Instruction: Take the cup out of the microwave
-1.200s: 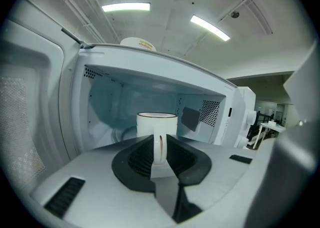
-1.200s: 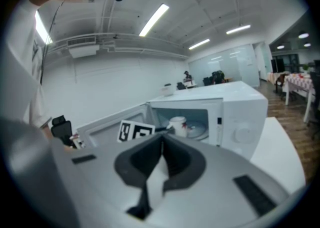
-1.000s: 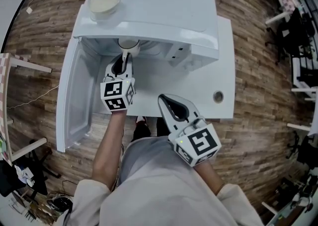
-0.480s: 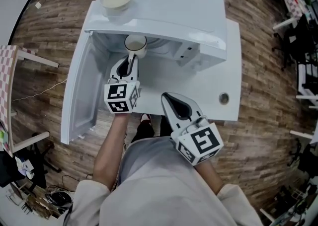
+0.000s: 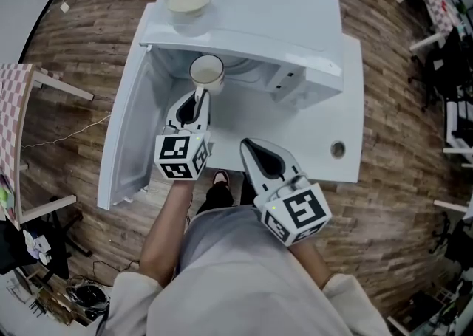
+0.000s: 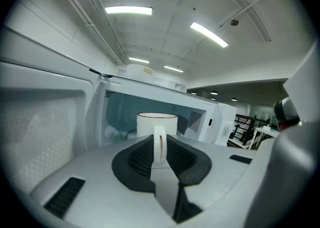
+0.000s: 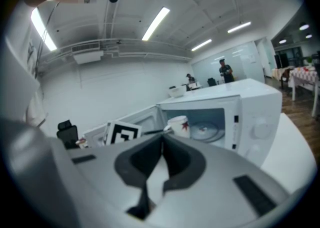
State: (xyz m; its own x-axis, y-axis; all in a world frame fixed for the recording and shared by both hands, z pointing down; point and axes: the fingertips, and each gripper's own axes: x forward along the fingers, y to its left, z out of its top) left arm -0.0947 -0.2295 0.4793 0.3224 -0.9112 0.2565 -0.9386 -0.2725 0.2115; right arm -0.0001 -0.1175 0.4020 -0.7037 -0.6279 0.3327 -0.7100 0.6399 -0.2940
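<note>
Clamping handle of cup edge-on: left gripper fingers. Cup body straight ahead of fingertips, upright, at microwave mouth; judged exit straight back. Right gripper fingers together, empty, farther from cup.

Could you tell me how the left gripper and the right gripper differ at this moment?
The left gripper has its jaws clamped on the handle of the cup; the right gripper has its jaws together on nothing. The left reaches to the open mouth of the microwave; the right hangs back near the person. Both point toward the microwave.
</note>
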